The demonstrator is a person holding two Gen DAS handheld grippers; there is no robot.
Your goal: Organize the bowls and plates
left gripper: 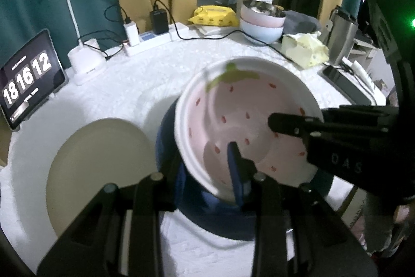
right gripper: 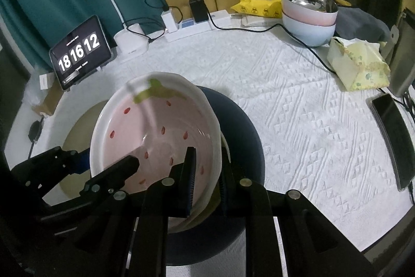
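Observation:
A strawberry-pattern dish (left gripper: 246,121) (right gripper: 155,136), pink inside with red seeds and a green leaf, is held tilted above a dark blue plate (left gripper: 215,220) (right gripper: 243,126). My left gripper (left gripper: 207,173) is shut on its near rim. My right gripper (right gripper: 207,175) is shut on the opposite rim; it also shows in the left wrist view (left gripper: 293,126). The left gripper shows in the right wrist view (right gripper: 114,168). A cream plate (left gripper: 101,168) (right gripper: 77,126) lies on the table to the left.
Stacked bowls (left gripper: 262,22) (right gripper: 308,14) stand at the back right beside a tissue pack (right gripper: 358,66). A clock tablet (right gripper: 80,51), lamp base (right gripper: 131,43), power strip (right gripper: 197,25) with cables, yellow wipes (right gripper: 259,5) and a phone (right gripper: 391,136) ring the white tablecloth (right gripper: 298,121).

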